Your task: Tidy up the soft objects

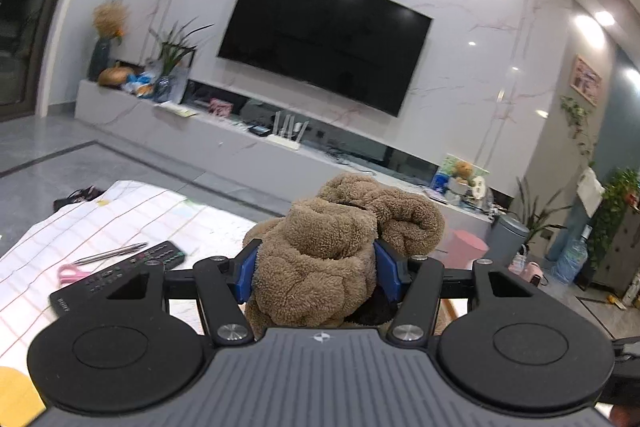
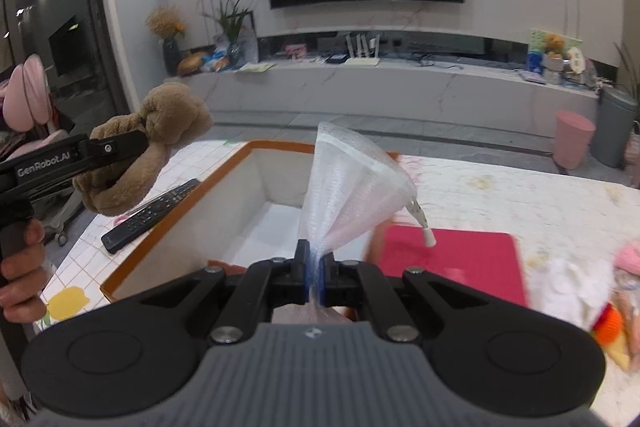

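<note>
My left gripper (image 1: 316, 269) is shut on a brown plush bear (image 1: 320, 259) and holds it in the air above the table; it also shows in the right wrist view (image 2: 152, 147) at the left, held by that gripper (image 2: 120, 147). My right gripper (image 2: 316, 267) is shut on a white mesh bag (image 2: 348, 187) that fans upward above an orange-rimmed white storage box (image 2: 256, 211). A drawstring toggle (image 2: 428, 237) hangs from the bag.
A black remote (image 2: 152, 217), a pen (image 1: 112, 253) and pink scissors (image 1: 74, 273) lie on the checked tablecloth. A red mat (image 2: 452, 263) lies right of the box. Soft toys (image 2: 608, 307) lie at the right edge. A TV console stands beyond.
</note>
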`<state>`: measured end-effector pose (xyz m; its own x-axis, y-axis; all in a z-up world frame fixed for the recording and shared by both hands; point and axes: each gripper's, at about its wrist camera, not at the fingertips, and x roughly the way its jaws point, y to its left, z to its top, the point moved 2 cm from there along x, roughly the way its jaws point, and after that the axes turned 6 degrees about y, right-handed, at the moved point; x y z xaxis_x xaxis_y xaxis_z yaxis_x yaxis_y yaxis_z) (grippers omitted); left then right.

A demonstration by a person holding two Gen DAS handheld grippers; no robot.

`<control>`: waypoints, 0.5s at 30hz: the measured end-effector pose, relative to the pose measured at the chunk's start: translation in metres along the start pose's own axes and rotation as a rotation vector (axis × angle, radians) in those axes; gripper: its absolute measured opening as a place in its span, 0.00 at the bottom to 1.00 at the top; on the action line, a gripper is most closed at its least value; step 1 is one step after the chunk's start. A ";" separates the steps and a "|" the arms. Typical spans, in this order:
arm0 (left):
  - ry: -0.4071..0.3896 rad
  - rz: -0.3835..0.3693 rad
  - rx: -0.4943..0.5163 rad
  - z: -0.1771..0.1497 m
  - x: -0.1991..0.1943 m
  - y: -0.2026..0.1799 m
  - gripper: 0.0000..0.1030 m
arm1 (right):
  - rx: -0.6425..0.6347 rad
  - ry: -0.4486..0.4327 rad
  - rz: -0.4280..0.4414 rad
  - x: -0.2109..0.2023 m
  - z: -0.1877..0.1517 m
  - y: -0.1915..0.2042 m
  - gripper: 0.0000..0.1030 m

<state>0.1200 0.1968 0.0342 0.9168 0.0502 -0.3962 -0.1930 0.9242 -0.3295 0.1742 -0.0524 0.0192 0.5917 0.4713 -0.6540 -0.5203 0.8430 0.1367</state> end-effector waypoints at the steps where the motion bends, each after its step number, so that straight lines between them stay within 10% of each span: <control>1: 0.001 0.006 -0.011 0.001 0.000 0.003 0.65 | -0.018 0.017 0.005 0.008 0.003 0.006 0.01; 11: 0.031 0.001 -0.051 0.004 0.005 0.018 0.65 | -0.170 0.315 -0.095 0.102 0.006 0.039 0.02; 15: 0.028 -0.012 -0.077 0.004 0.003 0.019 0.65 | -0.157 0.306 -0.035 0.104 0.008 0.044 0.02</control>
<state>0.1200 0.2165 0.0303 0.9092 0.0274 -0.4154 -0.2091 0.8929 -0.3988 0.2176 0.0355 -0.0372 0.4115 0.3232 -0.8522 -0.6057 0.7957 0.0093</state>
